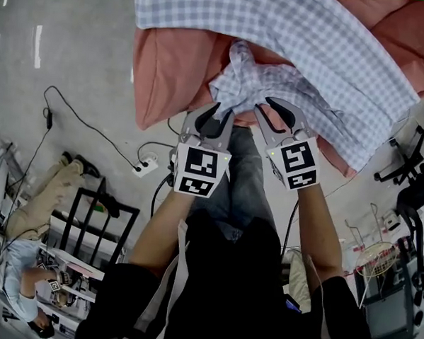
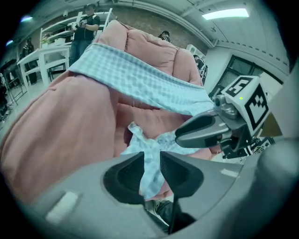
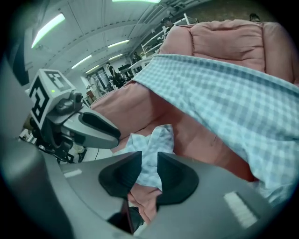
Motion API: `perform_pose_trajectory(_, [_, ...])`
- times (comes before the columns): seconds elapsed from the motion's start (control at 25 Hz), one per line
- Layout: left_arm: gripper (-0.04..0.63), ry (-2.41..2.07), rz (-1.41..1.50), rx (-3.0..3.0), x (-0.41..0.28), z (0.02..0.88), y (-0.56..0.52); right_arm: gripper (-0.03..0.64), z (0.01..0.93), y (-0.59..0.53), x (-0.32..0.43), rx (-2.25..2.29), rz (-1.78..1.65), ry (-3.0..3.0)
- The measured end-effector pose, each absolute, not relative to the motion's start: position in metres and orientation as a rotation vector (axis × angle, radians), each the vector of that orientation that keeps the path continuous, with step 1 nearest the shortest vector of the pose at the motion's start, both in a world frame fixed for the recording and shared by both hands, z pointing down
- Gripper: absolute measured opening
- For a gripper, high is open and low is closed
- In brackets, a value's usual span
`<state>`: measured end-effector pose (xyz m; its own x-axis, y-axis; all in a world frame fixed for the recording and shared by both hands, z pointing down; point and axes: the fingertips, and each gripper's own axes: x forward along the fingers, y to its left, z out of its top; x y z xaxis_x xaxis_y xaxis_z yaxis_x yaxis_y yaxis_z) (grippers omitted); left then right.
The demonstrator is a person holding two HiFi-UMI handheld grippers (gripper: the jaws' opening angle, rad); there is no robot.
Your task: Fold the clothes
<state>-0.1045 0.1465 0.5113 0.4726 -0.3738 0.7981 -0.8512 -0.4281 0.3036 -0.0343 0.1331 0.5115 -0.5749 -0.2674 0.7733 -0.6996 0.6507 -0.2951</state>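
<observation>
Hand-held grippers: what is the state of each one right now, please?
Left hand-held gripper: closed on the checked garment.
Right hand-held gripper: closed on the same checked garment.

Past both sets of jaw tips I see a pink sofa (image 1: 167, 71). On the floor, left of the left gripper (image 1: 224, 110), lies a white power strip (image 1: 145, 167). Nearer me on that side stands a black chair frame (image 1: 100, 209). Right of the right gripper (image 1: 263, 104) sits a black office-chair base (image 1: 403, 165).
</observation>
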Motion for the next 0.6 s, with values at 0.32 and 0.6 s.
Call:
perform_pose_trajectory(0.32, [0.126,-1.005,0.837,1.852,-0.079,0.545,0.093,0.112,0.500,0.153,-0.001,0.786,0.815,-2.163])
perform_pose_trajectory(0.6, [0.156,-1.053,0.783,1.625,-0.069,0.578,0.081,0.112,0.507,0.173,0.044,0.846,0.865,-2.132])
